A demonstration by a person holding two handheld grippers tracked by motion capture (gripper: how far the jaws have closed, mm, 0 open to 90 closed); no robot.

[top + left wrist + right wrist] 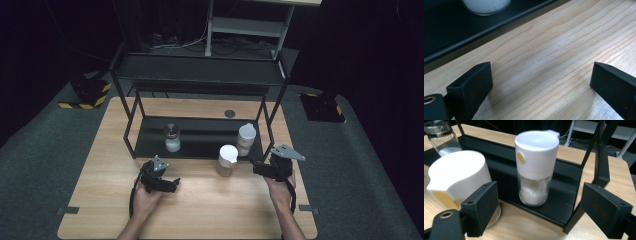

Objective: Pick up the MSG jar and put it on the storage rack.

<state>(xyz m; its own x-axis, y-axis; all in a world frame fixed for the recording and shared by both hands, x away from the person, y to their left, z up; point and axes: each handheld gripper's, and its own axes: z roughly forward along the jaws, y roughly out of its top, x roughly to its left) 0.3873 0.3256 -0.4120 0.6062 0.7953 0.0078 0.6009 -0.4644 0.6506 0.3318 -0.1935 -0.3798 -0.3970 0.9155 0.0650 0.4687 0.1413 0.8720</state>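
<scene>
A white-capped jar of white granules [535, 170] [246, 139] stands on the right of the black rack's lower shelf [200, 142]. A second white-capped jar with tan contents [227, 160] [456, 177] stands on the table just in front of the shelf. A glass jar with a metal lid [171, 137] [441, 137] is on the shelf's left part. My right gripper [255, 167] [540, 192] is open, low over the table, pointing at the shelf jar, with the tan jar beside its left jaw. My left gripper [171, 186] [541, 72] is open over bare wood with nothing between its jaws.
The black rack has slim corner posts [600, 152] and an upper shelf [200, 70] overhanging the jars. The base of the glass jar [486, 5] shows past the shelf's lip in the left gripper view. The wooden table [210, 210] stretches toward the person's side.
</scene>
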